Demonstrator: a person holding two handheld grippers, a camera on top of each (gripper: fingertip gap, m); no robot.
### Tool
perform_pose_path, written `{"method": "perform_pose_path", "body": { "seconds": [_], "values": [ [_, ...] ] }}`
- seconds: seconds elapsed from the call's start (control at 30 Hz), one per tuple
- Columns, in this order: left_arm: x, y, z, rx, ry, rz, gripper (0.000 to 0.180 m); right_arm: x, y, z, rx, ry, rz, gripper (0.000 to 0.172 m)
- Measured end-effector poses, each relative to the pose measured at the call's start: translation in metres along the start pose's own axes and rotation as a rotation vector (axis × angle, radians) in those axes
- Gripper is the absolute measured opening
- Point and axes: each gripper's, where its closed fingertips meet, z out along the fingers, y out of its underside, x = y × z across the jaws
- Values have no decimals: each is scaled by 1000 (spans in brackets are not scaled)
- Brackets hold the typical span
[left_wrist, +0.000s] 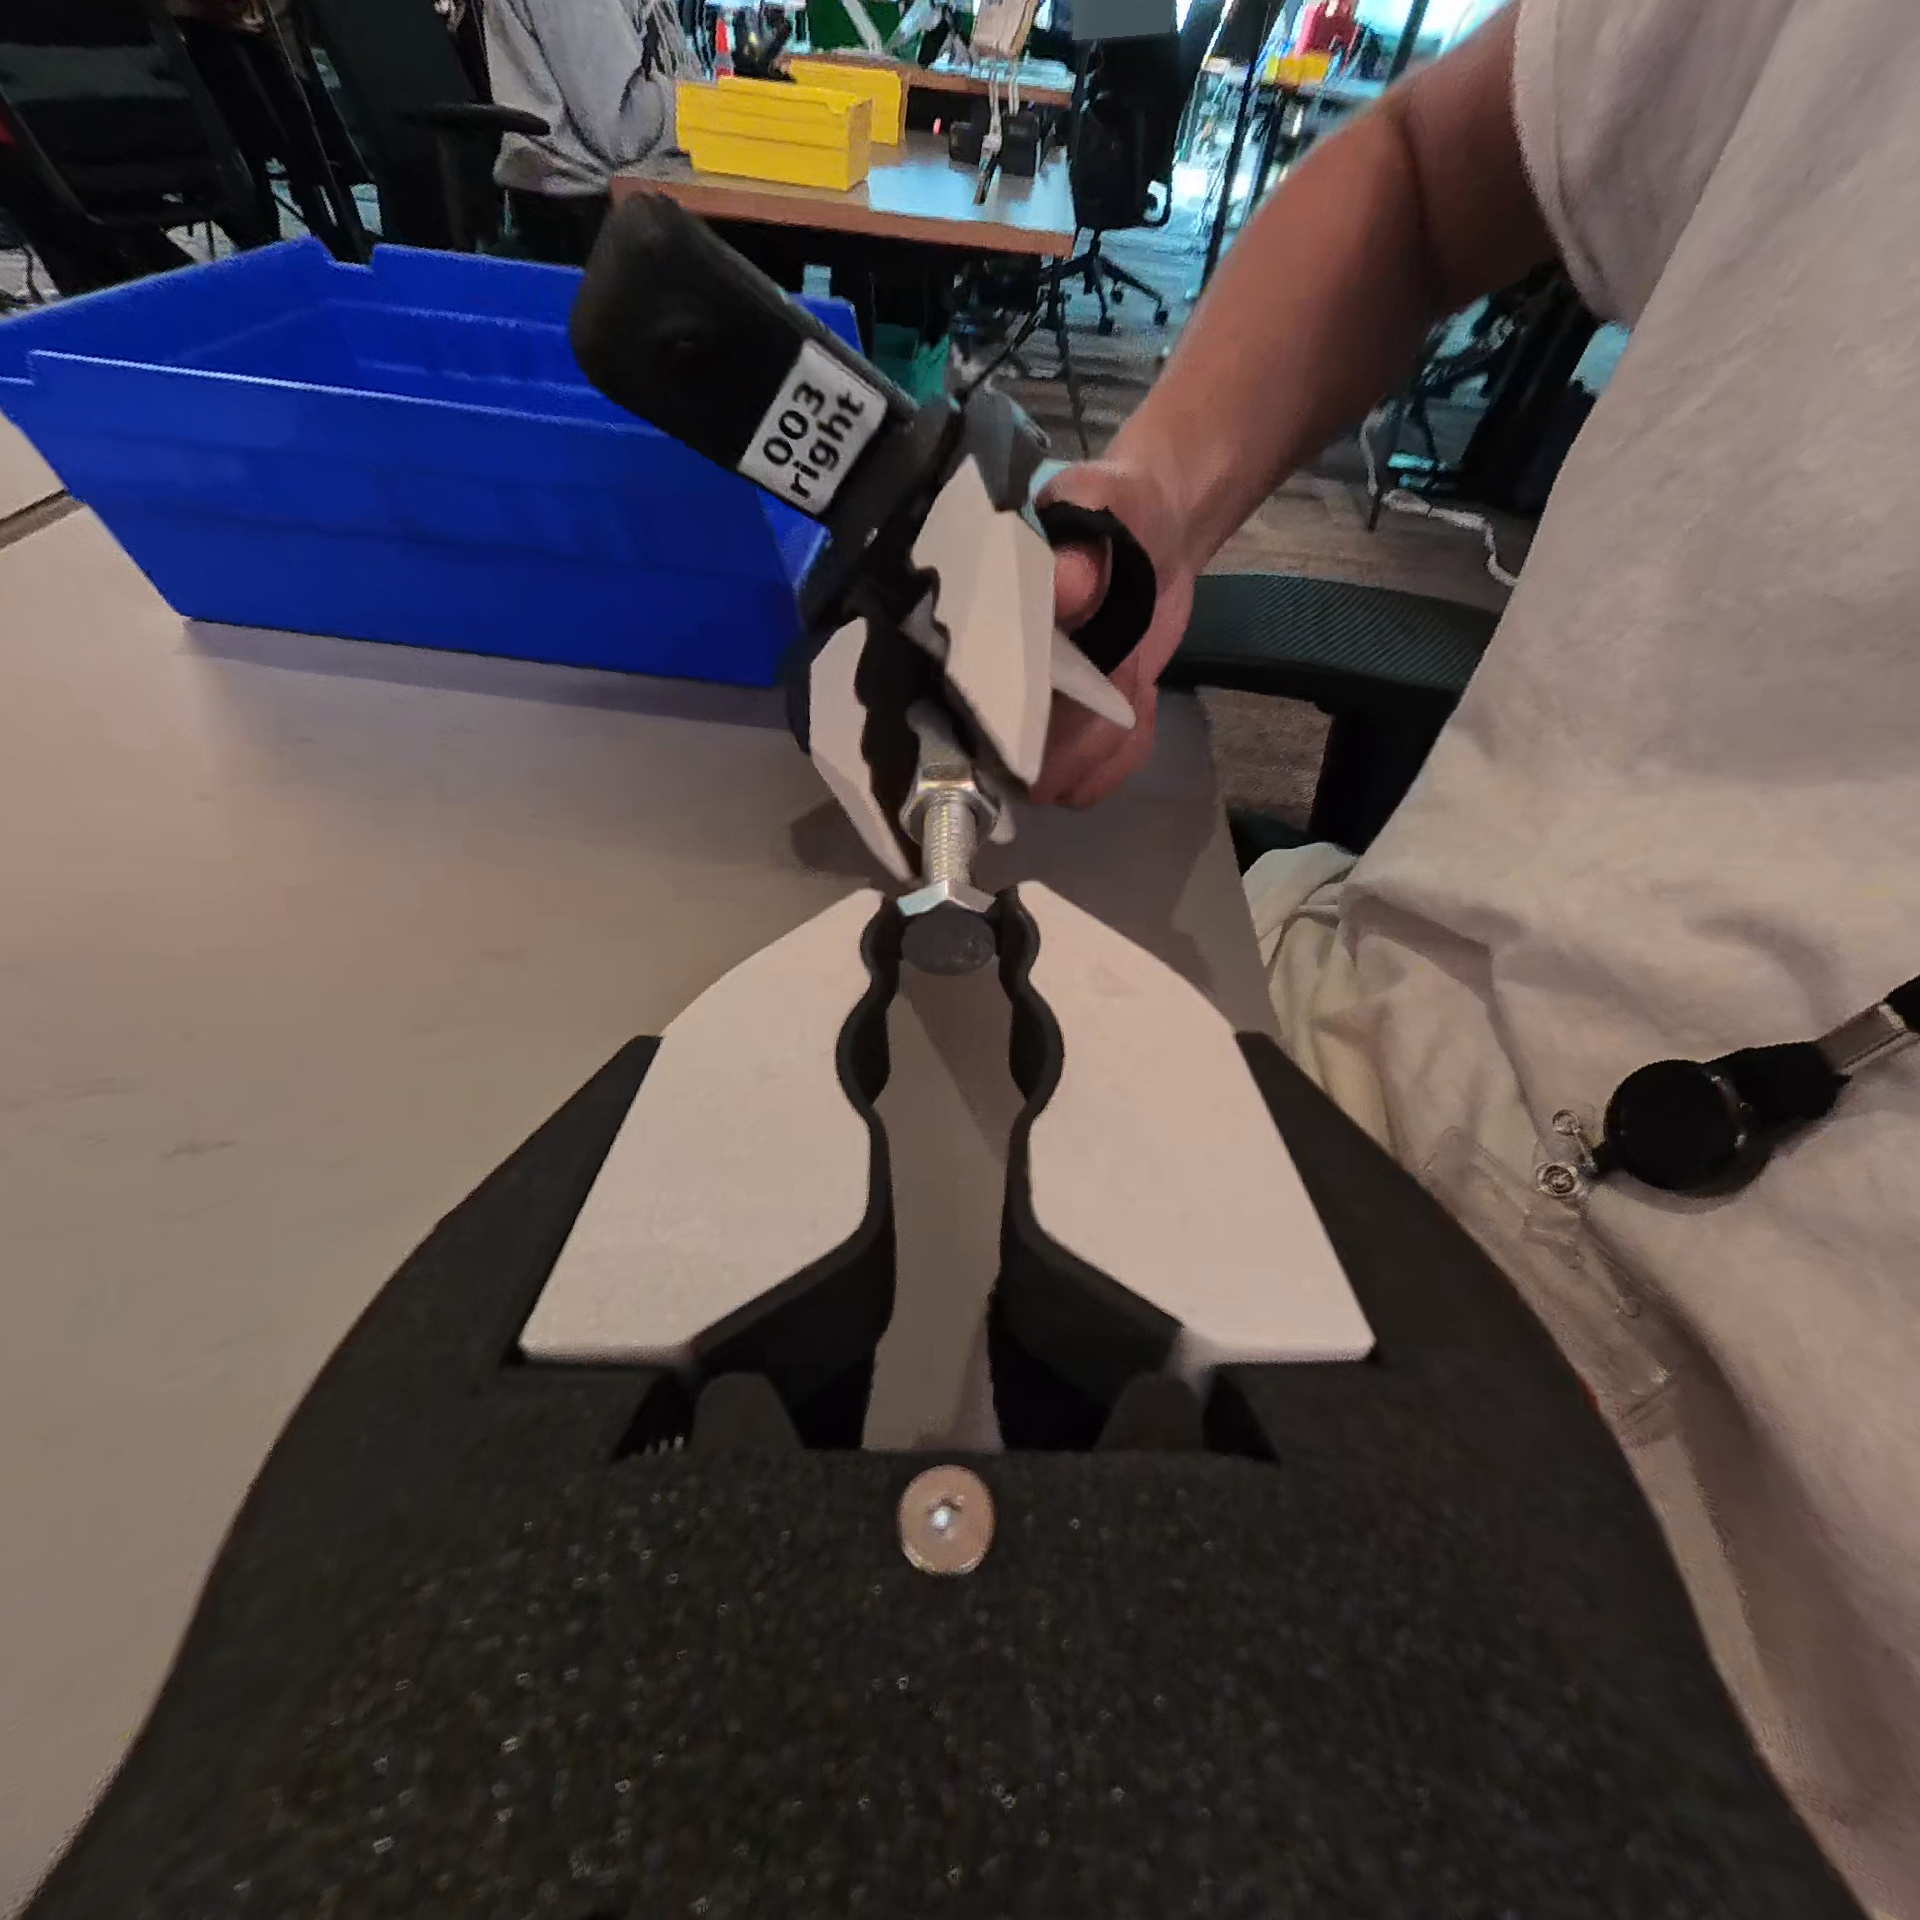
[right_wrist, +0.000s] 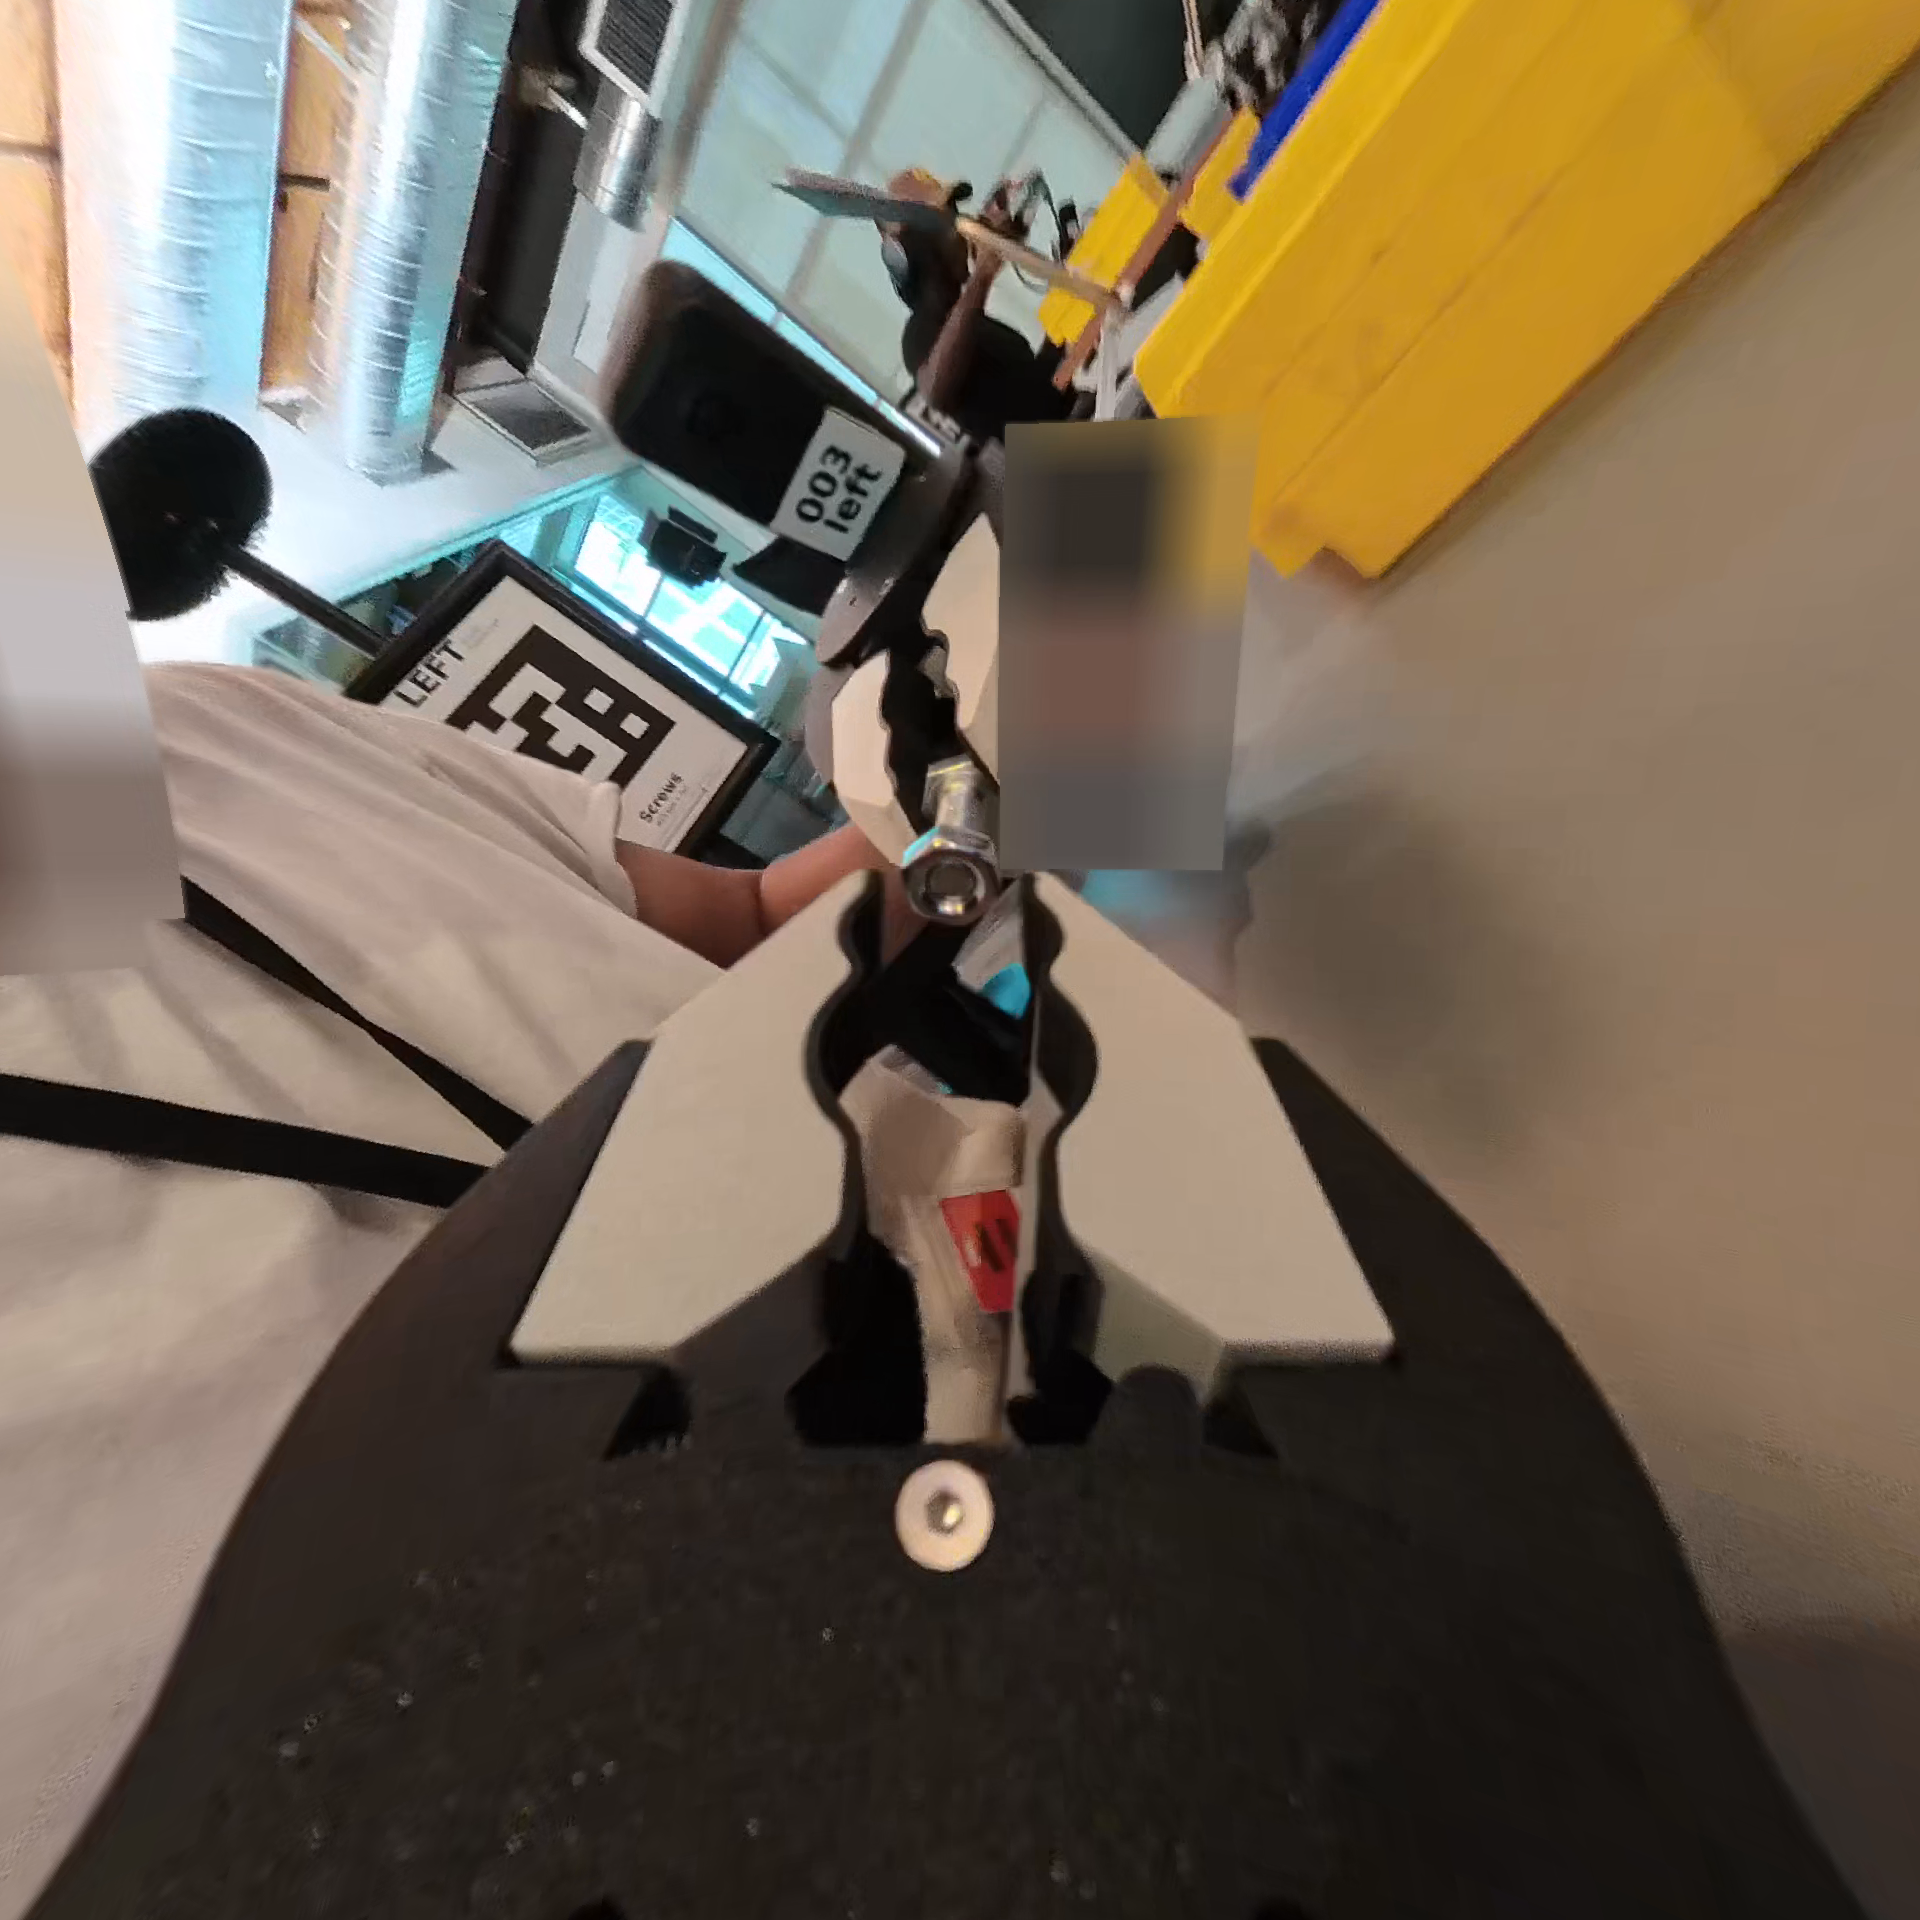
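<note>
Both clamped: left gripper (left_wrist: 948, 914) on bolt (left_wrist: 943, 831) head; right gripper (left_wrist: 940, 821) on nut (left_wrist: 938, 781); table edge (left_wrist: 1210, 769) close.

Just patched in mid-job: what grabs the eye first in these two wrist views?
A silver bolt bridges the two grippers just above the pale table: the left gripper pinches its hex head, while the right gripper, tilted down from above, has its fingers around the nut on the thread. Behind sits a big blue bin, and the person's white shirt fills the right side.
</note>
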Motion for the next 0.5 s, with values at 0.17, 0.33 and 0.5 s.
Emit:
{"method": "perform_pose_path", "body": {
  "seconds": [0.17,0.33,0.5],
  "values": [
    [0,-8,-7,53,30,-52,18,2,3,-5,-99,186,-650,53],
    [2,-5,-4,40,58,-89,18,-1,-8,-12,-217,410,-1568,54],
    [8,-4,-4,43,132,-163,18,-4,0,-7,-319,463,-2354,42]
  ]
}}
